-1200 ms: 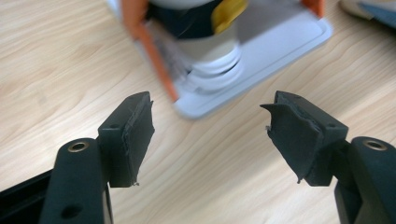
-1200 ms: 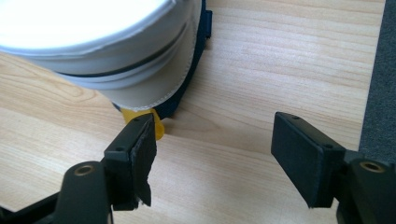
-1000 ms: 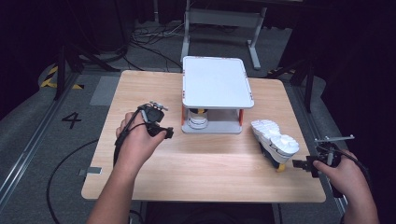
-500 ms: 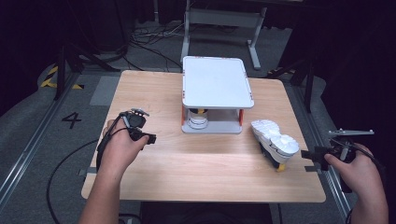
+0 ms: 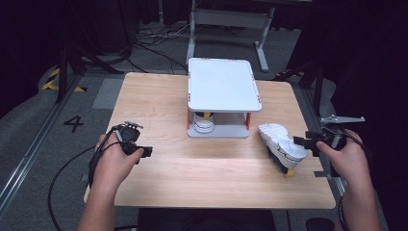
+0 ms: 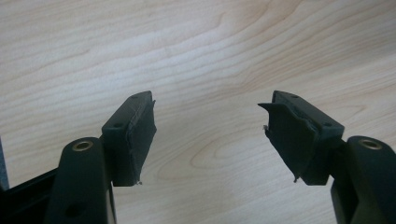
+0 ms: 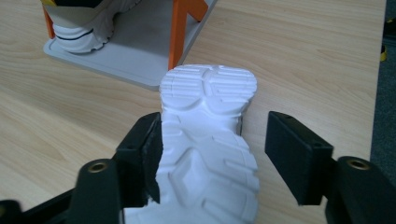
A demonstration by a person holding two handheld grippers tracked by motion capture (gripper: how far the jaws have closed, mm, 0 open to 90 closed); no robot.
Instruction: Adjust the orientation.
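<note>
A white sneaker (image 5: pixel 281 144) lies on its side near the right of the wooden table (image 5: pixel 159 101), its ridged sole (image 7: pixel 210 107) turned toward my right gripper (image 5: pixel 299 142). That gripper (image 7: pixel 212 154) straddles the sole. Its jaws have just been closing, the left pad at the sole's edge and a gap still at the right pad. A second sneaker (image 5: pixel 203 124) stands on the lower shelf of a white rack (image 5: pixel 223 89) with orange posts. My left gripper (image 5: pixel 146 152) hovers open over bare wood (image 6: pixel 210 135) at the table's left, holding nothing.
The rack's grey base (image 7: pixel 135 56) sits just beyond the lying sneaker. The table's right edge (image 5: pixel 323 163) is close under my right hand. Cables (image 5: pixel 57 183) trail over the floor to the left, and a desk frame (image 5: pixel 226 19) stands behind the table.
My left hand has drawn back from the rack toward the table's front left. My right hand has moved up and in toward the lying sneaker, its jaws narrowing around the sole.
</note>
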